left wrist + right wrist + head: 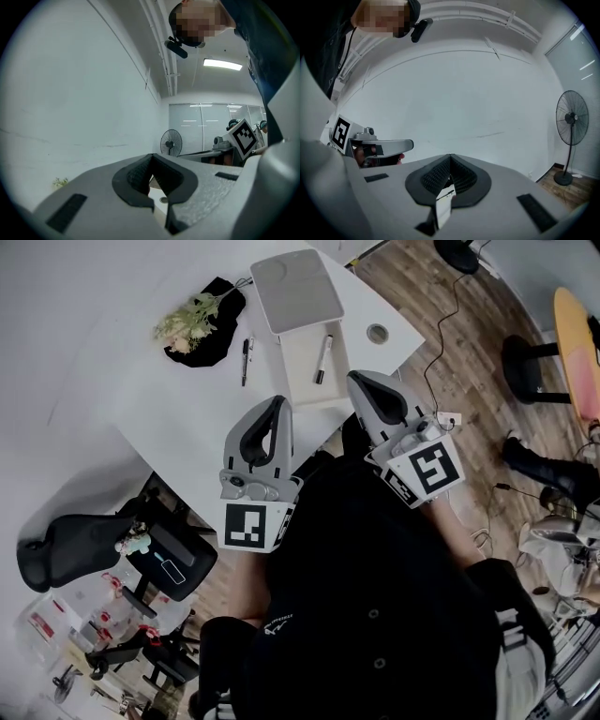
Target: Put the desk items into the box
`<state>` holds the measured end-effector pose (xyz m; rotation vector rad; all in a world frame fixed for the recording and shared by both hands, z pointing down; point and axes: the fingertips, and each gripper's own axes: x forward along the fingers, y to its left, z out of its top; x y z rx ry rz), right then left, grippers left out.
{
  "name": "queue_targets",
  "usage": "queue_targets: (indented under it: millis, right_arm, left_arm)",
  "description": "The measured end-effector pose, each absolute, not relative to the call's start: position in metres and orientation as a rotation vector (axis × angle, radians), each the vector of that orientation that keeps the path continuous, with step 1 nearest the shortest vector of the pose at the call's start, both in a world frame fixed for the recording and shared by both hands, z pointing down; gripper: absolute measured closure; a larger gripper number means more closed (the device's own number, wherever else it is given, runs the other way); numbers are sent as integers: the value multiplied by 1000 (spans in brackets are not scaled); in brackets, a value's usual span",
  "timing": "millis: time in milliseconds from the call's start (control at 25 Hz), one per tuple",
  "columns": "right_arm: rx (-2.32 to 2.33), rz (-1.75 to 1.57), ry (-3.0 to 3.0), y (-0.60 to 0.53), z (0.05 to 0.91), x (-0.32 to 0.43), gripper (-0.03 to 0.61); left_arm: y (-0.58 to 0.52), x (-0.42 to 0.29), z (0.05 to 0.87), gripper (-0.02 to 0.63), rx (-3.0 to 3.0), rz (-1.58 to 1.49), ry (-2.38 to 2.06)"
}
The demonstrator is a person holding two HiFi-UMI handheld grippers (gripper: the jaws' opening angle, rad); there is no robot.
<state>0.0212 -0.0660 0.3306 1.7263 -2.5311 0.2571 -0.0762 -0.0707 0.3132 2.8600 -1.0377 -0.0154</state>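
Left gripper (278,404) and right gripper (356,379) hover at the desk's (169,418) near edge, fingers closed on nothing. Only the head view shows the box (298,376) holding a marker (322,359), with a pen (246,360) beside it.

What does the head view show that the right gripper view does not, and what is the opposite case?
Only the head view: the open box with a marker inside, a grey lid, a black pen and the flowers on the white table. Only the right gripper view: a standing fan. Both: the left tool and the right tool, each with jaws together and holding nothing.
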Motion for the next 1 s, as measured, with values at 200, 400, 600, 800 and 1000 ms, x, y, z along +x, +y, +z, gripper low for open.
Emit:
queue_targets:
  millis: [200, 400, 600, 800, 1000]
  right_arm:
    - [1725, 235, -2538, -64, 329, 18, 580]
    - [1733, 231, -2543, -62, 326, 17, 580]
    - [1749, 239, -2540, -65, 321, 19, 580]
    - [1764, 246, -2588, -67, 301, 20, 580]
    - [1789, 175, -2601, -73, 283, 24, 580]
  left_arm:
    - [-67, -75, 320, 607, 2873, 18, -1015]
    - [-66, -75, 319, 607, 2864, 19, -1025]
    - [-73, -78, 312, 607, 2864, -2, -1052]
    - [-83, -75, 292, 607, 2859, -69, -1079]
    - [-90, -71, 266, 607, 2904, -146, -1059]
